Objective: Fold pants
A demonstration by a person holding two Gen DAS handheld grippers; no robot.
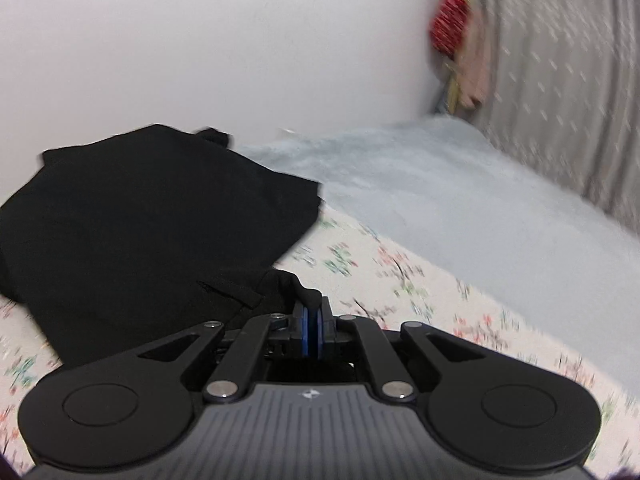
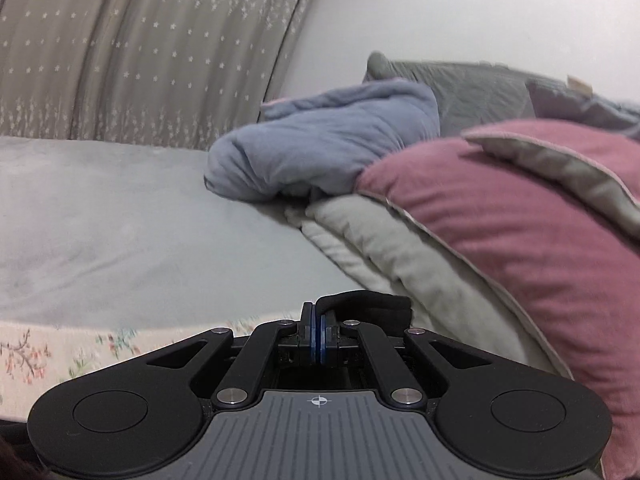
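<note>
The black pants (image 1: 152, 224) lie spread on the flowered sheet (image 1: 400, 280) in the left wrist view, reaching from the left edge to my left gripper. My left gripper (image 1: 313, 312) is shut on a bunched edge of the pants. In the right wrist view my right gripper (image 2: 316, 316) is shut on another black edge of the pants (image 2: 372, 308), which sticks out to the right of the fingers. The rest of the pants is hidden there.
A grey-blue blanket (image 1: 460, 184) covers the bed beyond the sheet. A white wall (image 1: 220, 48) and a grey starred curtain (image 2: 140, 48) stand behind. A blue bundle (image 2: 320, 144) and a pink-and-grey quilt (image 2: 520, 216) are piled at the right.
</note>
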